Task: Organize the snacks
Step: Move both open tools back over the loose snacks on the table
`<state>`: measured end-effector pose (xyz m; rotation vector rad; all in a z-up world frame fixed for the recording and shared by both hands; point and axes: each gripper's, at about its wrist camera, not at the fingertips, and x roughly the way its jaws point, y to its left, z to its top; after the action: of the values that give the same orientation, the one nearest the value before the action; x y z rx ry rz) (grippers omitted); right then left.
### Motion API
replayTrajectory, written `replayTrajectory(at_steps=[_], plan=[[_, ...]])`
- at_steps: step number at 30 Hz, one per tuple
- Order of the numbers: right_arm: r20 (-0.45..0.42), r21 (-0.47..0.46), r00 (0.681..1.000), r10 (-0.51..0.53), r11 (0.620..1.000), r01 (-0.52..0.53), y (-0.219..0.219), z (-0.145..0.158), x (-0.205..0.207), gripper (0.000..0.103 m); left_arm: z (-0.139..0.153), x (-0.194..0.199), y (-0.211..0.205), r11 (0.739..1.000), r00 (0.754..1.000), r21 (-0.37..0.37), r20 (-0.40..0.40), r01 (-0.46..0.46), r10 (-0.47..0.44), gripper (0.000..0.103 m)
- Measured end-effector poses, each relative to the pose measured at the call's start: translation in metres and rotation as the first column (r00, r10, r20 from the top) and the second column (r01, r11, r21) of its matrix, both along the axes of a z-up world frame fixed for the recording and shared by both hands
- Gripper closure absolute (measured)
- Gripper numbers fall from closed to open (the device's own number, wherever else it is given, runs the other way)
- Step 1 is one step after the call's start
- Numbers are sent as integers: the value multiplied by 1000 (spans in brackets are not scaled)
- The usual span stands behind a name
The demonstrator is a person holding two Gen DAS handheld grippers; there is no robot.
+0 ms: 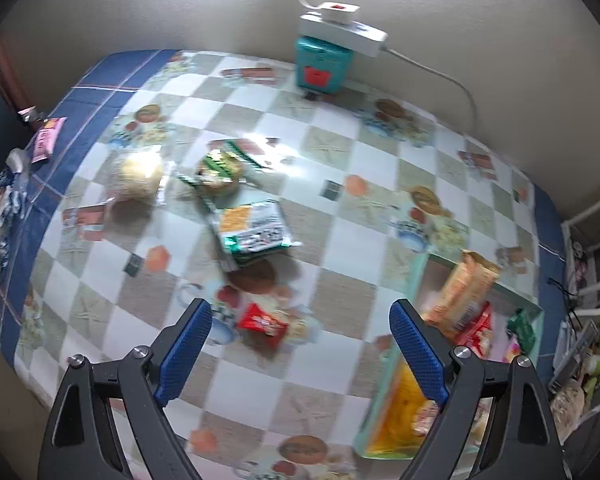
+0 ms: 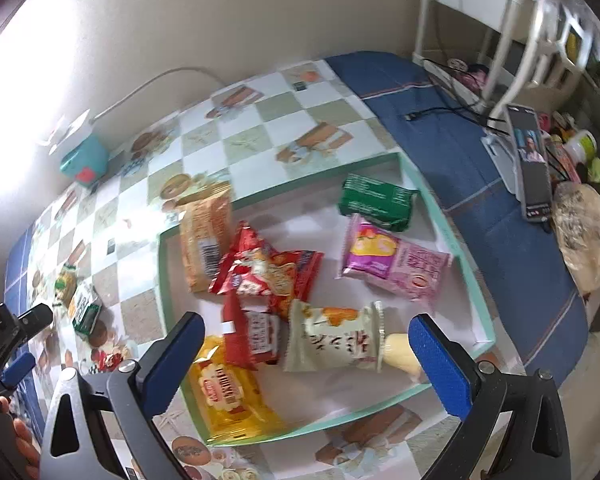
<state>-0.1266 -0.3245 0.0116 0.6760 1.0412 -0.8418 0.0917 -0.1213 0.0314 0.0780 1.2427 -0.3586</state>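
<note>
The left gripper (image 1: pixel 300 332), fingers spread and empty, hangs nearest the red snack packet (image 1: pixel 262 322) lying loose on the tabletop (image 1: pixel 340 184), just left of the tray (image 1: pixel 424 276). The right gripper (image 2: pixel 306 354), also spread and empty, hangs over the tray's near edge.

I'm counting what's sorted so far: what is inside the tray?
The tray holds a green pack, pink pack, orange pack, red packs, white pack and yellow pack. Anything beneath the overlapping packs is hidden.

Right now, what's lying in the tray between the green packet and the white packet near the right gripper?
In the right wrist view, a pink packet lies between the green packet and the white packet.
</note>
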Motion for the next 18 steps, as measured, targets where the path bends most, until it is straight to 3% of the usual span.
replayTrajectory(at_steps=[12,18], plan=[[16,8,994,110,994,-110,39,-2,41,0,-8,37,78,983,983,15,-21,-184,184,12],[42,21,988,147,989,-147,58,-5,62,0,-4,46,106,972,973,19,-6,-232,232,12]])
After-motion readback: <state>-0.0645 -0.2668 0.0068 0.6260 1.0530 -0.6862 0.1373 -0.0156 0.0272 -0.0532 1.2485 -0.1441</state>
